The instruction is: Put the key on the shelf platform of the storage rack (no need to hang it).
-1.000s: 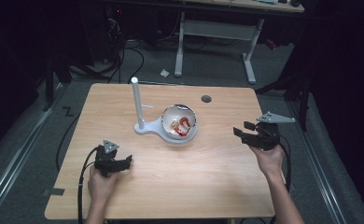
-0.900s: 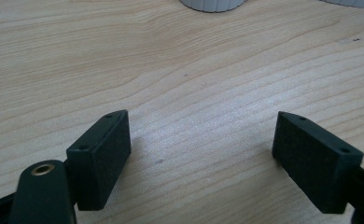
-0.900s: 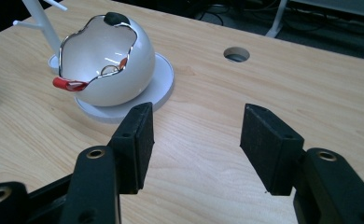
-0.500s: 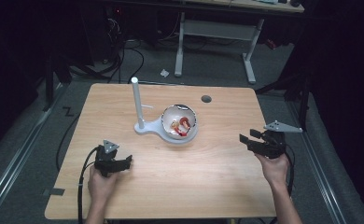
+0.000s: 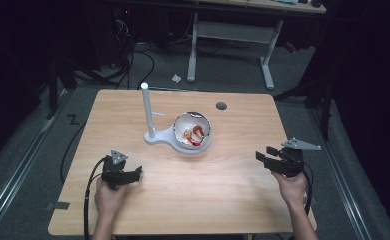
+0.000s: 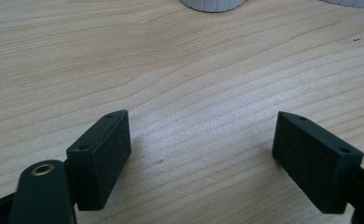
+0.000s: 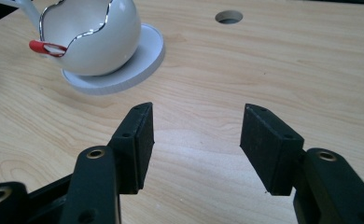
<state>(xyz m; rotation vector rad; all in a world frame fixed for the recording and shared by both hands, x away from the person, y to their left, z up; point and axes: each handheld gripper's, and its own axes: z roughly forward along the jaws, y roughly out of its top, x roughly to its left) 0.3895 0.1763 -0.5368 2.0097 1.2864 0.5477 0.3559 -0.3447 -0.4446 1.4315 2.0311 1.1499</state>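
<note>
A white egg-shaped bowl [image 5: 192,131] with a wavy rim sits on a white base [image 5: 159,137] near the table's middle; red and pale pieces [image 5: 196,134] lie inside it. A white post [image 5: 147,110] rises from the same base. In the right gripper view the bowl [image 7: 92,36] is at the upper left, with a red piece [image 7: 46,47] hooked over its rim. My left gripper [image 5: 131,174] rests low at the front left, open, with bare wood between its jaws [image 6: 201,142]. My right gripper [image 5: 265,154] is held at the right side, open and empty [image 7: 196,133].
The wooden table [image 5: 233,190] has a round cable hole [image 5: 221,106] behind the bowl. Cables trail from both grippers off the front edge. Beyond the table are a dark floor and a desk frame [image 5: 230,35].
My right gripper has drawn back toward the front right and lowered a little. The left gripper has stayed where it was.
</note>
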